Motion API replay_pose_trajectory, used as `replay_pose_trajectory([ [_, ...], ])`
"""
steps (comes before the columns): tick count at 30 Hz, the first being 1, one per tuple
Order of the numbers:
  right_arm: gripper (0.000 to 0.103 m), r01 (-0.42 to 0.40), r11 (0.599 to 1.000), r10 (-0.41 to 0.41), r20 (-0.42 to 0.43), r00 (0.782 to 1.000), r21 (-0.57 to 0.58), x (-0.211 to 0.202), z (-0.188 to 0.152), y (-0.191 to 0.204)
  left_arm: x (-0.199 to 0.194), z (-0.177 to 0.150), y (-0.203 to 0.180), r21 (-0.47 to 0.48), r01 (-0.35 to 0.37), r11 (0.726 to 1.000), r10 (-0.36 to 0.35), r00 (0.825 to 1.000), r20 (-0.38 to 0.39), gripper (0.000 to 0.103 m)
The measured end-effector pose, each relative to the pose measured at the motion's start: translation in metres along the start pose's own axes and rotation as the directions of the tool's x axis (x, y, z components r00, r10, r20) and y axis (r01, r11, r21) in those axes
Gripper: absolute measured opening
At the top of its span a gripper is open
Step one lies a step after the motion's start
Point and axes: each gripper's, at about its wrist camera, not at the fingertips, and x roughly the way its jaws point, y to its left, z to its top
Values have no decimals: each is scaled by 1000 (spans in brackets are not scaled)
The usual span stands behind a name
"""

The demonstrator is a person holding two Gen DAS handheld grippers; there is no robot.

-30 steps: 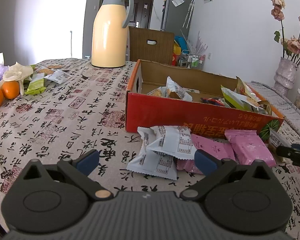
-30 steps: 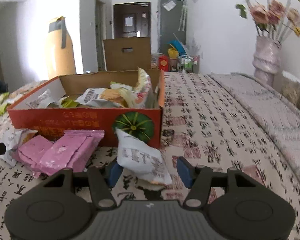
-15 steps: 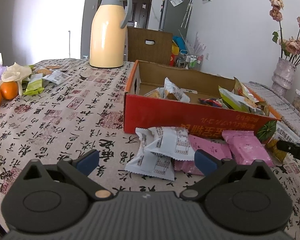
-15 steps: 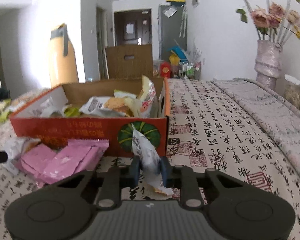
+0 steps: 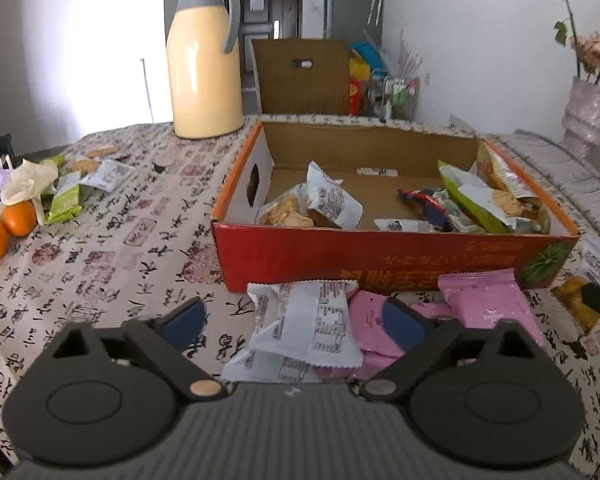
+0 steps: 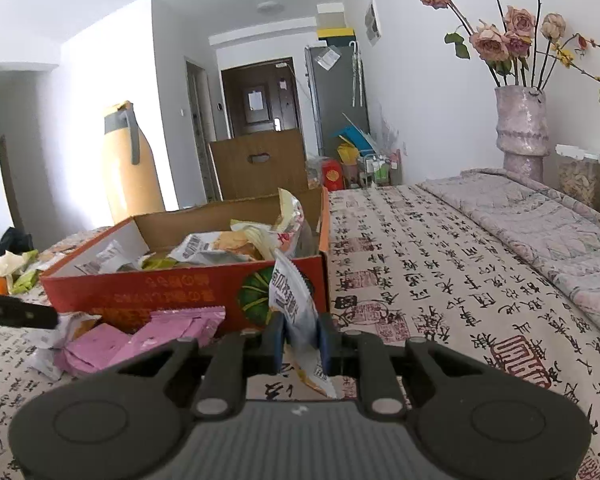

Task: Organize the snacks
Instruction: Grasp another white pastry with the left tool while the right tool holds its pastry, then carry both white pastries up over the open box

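- Since a second ago, when our right claw (image 6: pixel 300 338) straddled the white snack packet (image 6: pixel 294 300) with its fingers apart, it has closed on it and raised it off the desk (image 6: pixel 440 280), just before the red box (image 6: pixel 160 292).
- We judge the drop into the box comes next.
- Our left claw (image 5: pixel 294 322) hovers wide open and empty over white packets (image 5: pixel 304 328) and pink packets (image 5: pixel 488 308).
- That near box wall stands in the way; we must clear it.
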Motion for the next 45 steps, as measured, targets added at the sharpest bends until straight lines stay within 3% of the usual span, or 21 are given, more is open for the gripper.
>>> replay_pose_trajectory([
  [4, 17, -21, 1000, 21, 12, 1000, 6, -2, 0, -1, 11, 4, -5, -19, 4, 1000, -4, 999, -32, 83],
  [7, 17, -34, 999, 34, 23, 999, 8, -4, -1, -2, 16, 4, -7, -24, 2, 1000, -4, 999, -52, 69],
  [9, 17, -41, 999, 41, 26, 999, 9, -5, -1, -2, 19, 3, -7, -26, 13, 1000, -14, 998, -62, 53],
  [14, 17, -46, 999, 46, 28, 999, 9, -5, -1, -1, 18, 0, -6, -21, 23, 1000, -24, 998, -57, 41],
  [31, 16, -38, 999, 38, 28, 999, 8, -6, -1, -1, -6, -1, 3, -22, 42, 999, -42, 999, 16, 40],
  [45, 6, -33, 999, 35, 46, 998, -35, -12, 3, 6, -39, 4, 15, -50, 75, 996, -70, 992, 102, 40],
])
